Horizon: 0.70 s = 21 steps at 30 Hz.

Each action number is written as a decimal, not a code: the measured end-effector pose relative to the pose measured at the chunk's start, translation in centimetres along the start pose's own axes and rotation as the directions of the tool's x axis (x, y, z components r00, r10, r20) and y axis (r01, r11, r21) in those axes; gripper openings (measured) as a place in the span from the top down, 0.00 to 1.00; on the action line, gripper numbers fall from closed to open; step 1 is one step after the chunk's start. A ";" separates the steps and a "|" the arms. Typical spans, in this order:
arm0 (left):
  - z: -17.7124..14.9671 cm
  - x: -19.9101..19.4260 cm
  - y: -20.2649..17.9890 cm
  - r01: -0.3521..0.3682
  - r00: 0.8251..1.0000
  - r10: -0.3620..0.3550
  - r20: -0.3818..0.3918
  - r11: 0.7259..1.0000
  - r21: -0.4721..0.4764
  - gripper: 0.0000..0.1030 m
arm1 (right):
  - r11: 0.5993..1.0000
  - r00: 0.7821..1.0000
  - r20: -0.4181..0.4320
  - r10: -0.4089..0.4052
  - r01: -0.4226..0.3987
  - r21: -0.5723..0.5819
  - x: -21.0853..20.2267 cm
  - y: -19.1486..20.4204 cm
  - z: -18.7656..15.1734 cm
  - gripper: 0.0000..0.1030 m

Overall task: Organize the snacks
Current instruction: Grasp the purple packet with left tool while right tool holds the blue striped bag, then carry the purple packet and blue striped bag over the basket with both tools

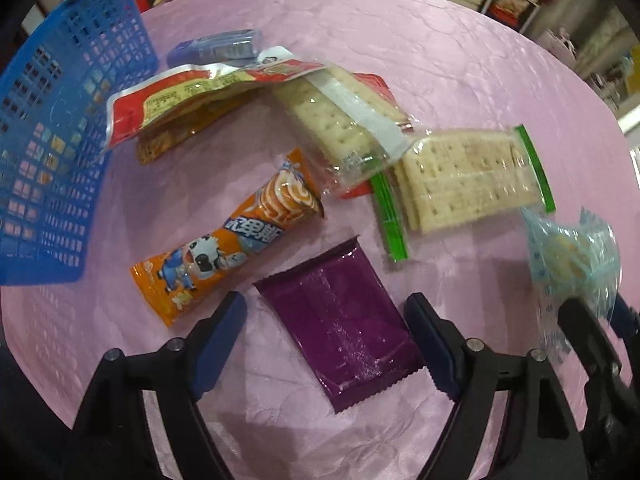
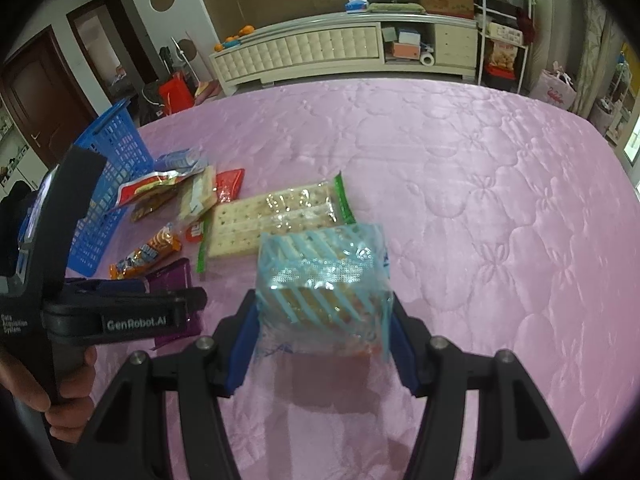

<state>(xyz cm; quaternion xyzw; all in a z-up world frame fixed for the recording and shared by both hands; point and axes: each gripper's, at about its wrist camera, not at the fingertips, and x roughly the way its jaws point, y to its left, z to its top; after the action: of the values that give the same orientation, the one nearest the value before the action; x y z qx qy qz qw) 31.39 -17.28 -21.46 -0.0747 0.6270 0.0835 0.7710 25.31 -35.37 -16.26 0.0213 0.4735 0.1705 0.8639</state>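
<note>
Left gripper (image 1: 325,334) over purple packet (image 1: 340,332), crackers (image 1: 468,178) beyond

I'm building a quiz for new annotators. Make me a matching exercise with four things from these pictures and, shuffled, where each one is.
Things:
1. purple packet
2. light blue packet
3. blue basket
4. orange packet

Places:
A. standing at the left edge of the pink cover
B. gripped in the right tongs
C. lying between the open left tongs
D. lying between the basket and the purple packet

Pairs: 1-C, 2-B, 3-A, 4-D
</note>
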 end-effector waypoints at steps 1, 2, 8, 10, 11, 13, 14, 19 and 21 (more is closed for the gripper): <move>-0.2 -0.2 0.0 0.002 1.000 -0.002 0.002 1.000 0.010 0.33 | 1.000 1.000 -0.001 0.001 -0.001 0.001 -0.1 0.1 0.0 0.38; -0.7 -0.5 0.3 0.004 1.000 -0.004 0.003 1.000 0.019 0.42 | 1.000 1.000 -0.001 0.003 -0.003 0.002 -0.2 0.2 0.0 0.38; -3.2 -1.7 0.9 0.064 0.997 -0.068 0.021 0.986 0.152 0.49 | 1.000 1.000 -0.006 0.008 -0.008 0.005 -0.5 1.0 -0.3 0.38; -3.8 -2.0 1.2 0.096 0.994 -0.102 0.026 0.980 0.173 0.49 | 1.000 1.000 -0.010 0.009 -0.009 0.001 -0.7 1.6 -0.5 0.38; -4.2 -2.2 1.4 0.107 0.993 -0.115 0.033 0.977 0.183 0.49 | 1.000 1.000 -0.011 0.007 -0.007 -0.001 -0.8 1.8 -0.5 0.38; -4.8 -2.7 2.1 0.108 0.992 -0.120 0.048 0.974 0.201 0.49 | 1.000 1.000 -0.015 0.004 -0.004 -0.004 -1.1 2.4 -0.6 0.38; -5.1 -3.1 2.3 0.105 0.991 -0.120 0.060 0.972 0.210 0.49 | 1.000 1.000 -0.018 0.005 -0.005 -0.004 -1.2 2.7 -0.6 0.38; -5.6 -5.9 4.8 0.138 0.981 -0.164 0.103 0.966 0.220 0.49 | 1.000 1.000 -0.013 -0.002 0.002 -0.016 -2.3 4.4 -0.3 0.38; -5.5 -7.4 5.5 0.144 0.976 -0.177 0.131 0.963 0.227 0.49 | 1.000 1.000 -0.005 -0.009 0.009 -0.029 -2.9 5.3 0.1 0.38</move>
<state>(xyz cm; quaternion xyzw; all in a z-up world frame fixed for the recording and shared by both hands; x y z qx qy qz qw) 23.42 -13.40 -15.43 -0.0345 0.5644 -0.0426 0.8237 22.48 -31.28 -12.83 0.0063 0.4733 0.1736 0.8636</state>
